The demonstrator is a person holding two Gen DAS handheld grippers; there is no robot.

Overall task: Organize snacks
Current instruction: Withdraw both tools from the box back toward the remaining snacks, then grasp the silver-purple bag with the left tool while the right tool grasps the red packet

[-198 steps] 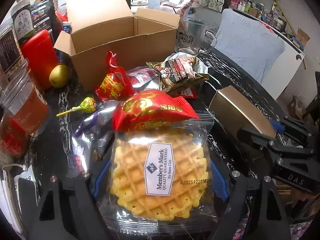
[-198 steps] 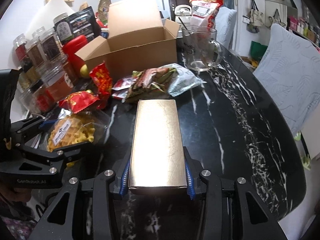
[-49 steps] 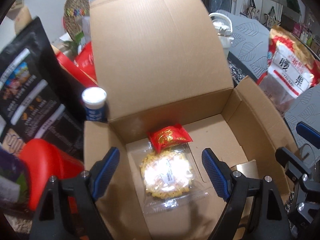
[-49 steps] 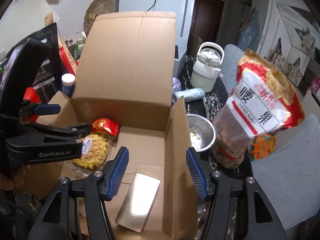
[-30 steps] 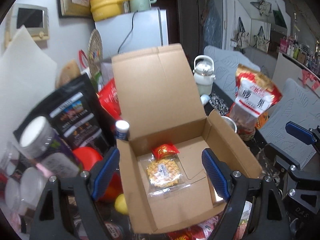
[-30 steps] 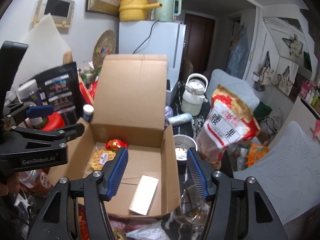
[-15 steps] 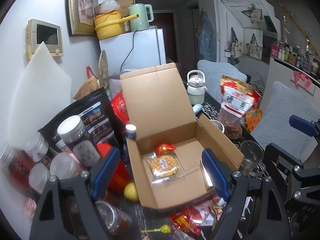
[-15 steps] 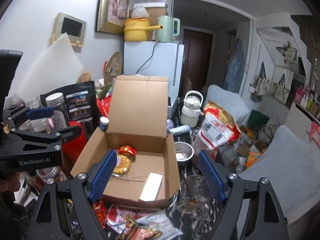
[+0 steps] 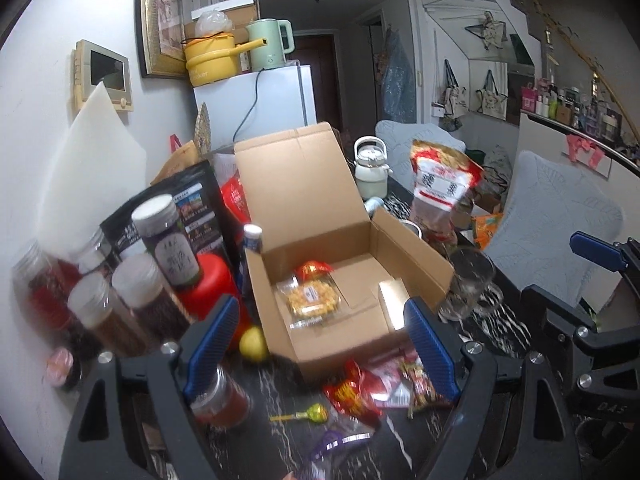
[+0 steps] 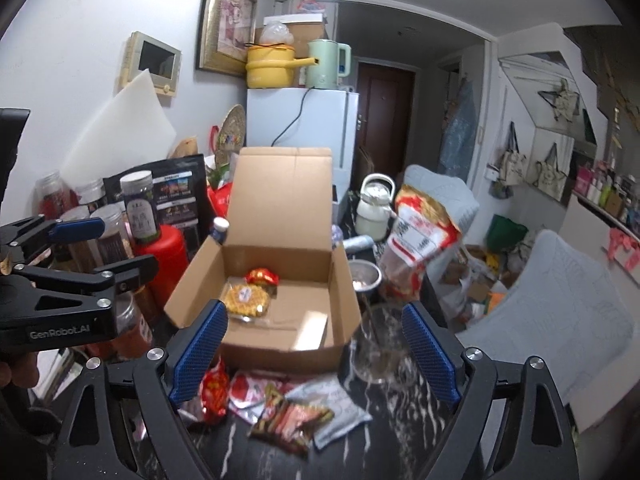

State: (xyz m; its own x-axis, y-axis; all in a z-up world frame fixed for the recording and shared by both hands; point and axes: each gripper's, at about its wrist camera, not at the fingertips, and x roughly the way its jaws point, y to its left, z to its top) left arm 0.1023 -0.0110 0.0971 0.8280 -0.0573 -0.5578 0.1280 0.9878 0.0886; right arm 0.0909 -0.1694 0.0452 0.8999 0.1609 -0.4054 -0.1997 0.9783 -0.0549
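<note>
Now that the waffle and gold box are left inside the carton, both tongs are seen drawn back from it, so the carton lies well ahead of the jaws rather than under them. Nothing is held by the left tongs, whose jaws are spread wide; the right tongs have just been opening and are likewise wide and empty. Loose packets are left just ahead of the jaws, so another pick-up is judged due.
</note>
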